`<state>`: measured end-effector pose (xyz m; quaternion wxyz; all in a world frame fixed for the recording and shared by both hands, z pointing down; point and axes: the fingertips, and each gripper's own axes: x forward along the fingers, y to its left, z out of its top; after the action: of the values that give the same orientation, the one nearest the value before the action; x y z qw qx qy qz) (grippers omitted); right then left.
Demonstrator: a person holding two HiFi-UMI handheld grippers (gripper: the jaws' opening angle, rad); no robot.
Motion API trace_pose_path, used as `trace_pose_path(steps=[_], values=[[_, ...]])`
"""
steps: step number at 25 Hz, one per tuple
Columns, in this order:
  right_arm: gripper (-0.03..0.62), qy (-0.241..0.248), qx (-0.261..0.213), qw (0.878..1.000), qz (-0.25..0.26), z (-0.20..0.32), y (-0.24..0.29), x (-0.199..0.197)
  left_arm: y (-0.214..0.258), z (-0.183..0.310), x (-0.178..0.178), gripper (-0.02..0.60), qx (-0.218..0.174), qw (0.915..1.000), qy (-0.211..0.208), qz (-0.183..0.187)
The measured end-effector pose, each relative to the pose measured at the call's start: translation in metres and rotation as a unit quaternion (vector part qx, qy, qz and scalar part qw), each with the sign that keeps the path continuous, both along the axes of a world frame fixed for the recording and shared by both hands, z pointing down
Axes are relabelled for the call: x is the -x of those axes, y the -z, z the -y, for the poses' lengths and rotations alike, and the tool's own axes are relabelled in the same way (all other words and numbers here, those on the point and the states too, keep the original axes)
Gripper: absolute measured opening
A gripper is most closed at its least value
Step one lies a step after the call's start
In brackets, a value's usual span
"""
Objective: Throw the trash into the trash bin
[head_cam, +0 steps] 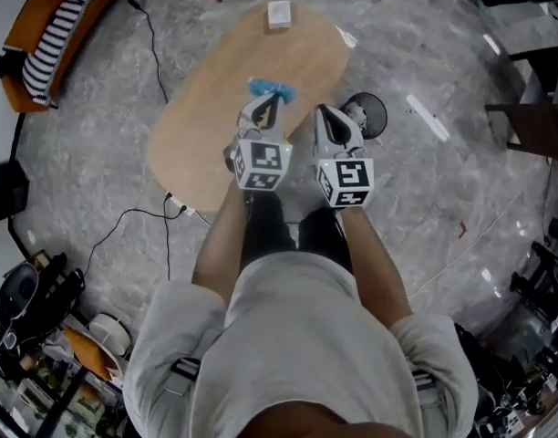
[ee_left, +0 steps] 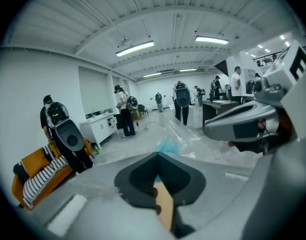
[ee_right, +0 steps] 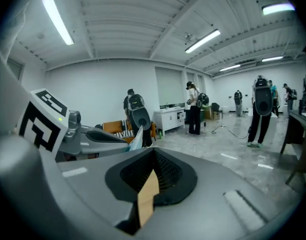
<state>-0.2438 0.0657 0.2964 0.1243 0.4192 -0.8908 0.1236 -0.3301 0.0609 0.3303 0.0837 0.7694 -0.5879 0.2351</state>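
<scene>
Blue and clear crinkly plastic trash [head_cam: 272,90] is pinched in the left gripper [head_cam: 268,108], close in front of the person. The fingers of this gripper are shut tight on it. The plastic sticks out forward past the tips, over the near part of the long, rounded wooden desk [head_cam: 206,126]. Just beside it is the right gripper [head_cam: 323,112]. Its fingers are pressed together with nothing between them. A little past the right gripper's tips, down on the grey floor next to the desk's edge, sits a round black thing [head_cam: 370,115] that looks like the trash bin. So the bin lies to the right of the trash, on the far side of the right gripper. The right gripper is nearer the bin, but the left one has the trash. I think the left gripper must swing across to the right until the plastic hangs over the bin. Far off, at the other end of the desk, is a small white box [head_cam: 279,14].
</scene>
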Motion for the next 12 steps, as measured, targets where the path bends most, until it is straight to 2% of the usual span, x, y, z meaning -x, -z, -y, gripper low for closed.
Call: trace_pose_path(steps=[5, 12], values=[[0.008, -0.076, -0.012, 0.997, 0.007, 0.006, 0.018, -0.092, 0.018, 0.018, -0.091, 0.018, -0.012, 0.9977, -0.066, 0.001], [0.008, -0.124, -0.026, 0.992, 0.01, -0.01, 0.032, -0.194, 0.024, 0.007, -0.195, 0.018, -0.008, 0.9939, -0.108, -0.018]])
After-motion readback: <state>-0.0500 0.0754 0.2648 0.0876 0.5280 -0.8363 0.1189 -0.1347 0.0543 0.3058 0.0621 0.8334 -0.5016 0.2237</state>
